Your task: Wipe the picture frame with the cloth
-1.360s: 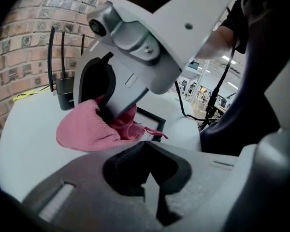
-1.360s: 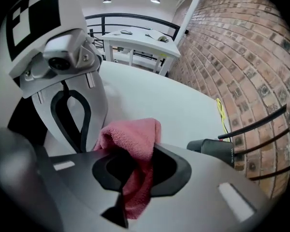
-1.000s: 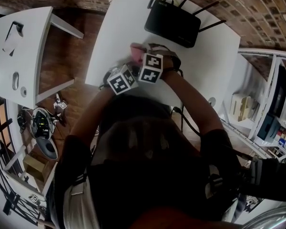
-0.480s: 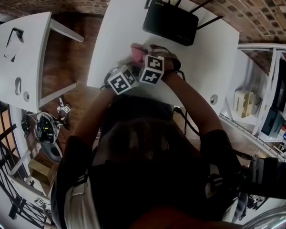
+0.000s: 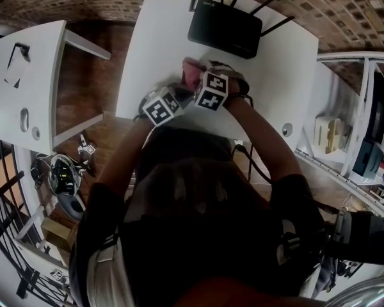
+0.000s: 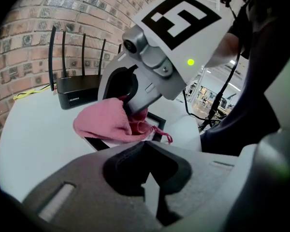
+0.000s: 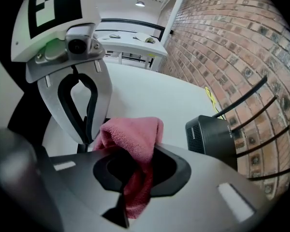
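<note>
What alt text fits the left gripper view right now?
The right gripper holds a pink cloth on a black picture frame on a white table. A black router stands behind; the left gripper, jaws shut, fills the foreground.

We are logging the cloth (image 7: pixel 133 134) as pink, fuzzy, matt pile fabric. The picture frame (image 6: pixel 159 122) is showing a smooth black edge. We are noting the table (image 5: pixel 157 50) as smooth matt white, the router (image 5: pixel 225 28) as matt black plastic, the wall (image 7: pixel 227 37) as rough brick.
</note>
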`<state>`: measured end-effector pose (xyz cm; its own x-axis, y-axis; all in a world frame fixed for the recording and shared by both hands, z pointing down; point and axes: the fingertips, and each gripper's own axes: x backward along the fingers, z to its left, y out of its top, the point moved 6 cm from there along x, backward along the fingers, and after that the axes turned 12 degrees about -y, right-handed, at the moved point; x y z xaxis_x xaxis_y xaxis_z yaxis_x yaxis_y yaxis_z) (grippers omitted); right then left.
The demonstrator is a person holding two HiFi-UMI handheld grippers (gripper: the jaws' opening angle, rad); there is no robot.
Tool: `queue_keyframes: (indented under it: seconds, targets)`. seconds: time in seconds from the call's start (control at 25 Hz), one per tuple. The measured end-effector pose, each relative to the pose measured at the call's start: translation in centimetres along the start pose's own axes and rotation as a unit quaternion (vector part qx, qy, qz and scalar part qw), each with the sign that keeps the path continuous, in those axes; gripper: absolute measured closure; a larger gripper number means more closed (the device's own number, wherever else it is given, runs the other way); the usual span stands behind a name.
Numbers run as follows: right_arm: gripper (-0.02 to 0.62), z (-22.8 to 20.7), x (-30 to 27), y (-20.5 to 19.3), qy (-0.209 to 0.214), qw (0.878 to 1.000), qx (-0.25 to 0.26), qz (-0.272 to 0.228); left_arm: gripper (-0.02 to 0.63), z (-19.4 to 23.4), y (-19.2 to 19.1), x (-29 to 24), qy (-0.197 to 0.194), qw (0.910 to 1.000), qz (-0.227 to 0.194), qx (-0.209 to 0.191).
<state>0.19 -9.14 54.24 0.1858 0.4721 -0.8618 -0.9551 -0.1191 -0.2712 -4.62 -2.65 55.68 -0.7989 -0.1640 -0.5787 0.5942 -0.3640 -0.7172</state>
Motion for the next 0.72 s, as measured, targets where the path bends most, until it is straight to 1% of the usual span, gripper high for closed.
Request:
queue_keyframes:
  seconds: [0.16, 0.72]
  targets:
    - [0.534, -0.2, 0.2, -1.3, 0.003, 1.0, -0.029, 0.006, 0.604, -0.1, 0.0, 0.0, 0.003, 1.0, -0.001, 0.001]
    - [0.534, -0.8, 1.2, -5.3, -0.01, 0.995, -0.1, 0.026, 0.604, 0.0, 0.0, -0.1, 0.001, 1.0, 0.0, 0.005]
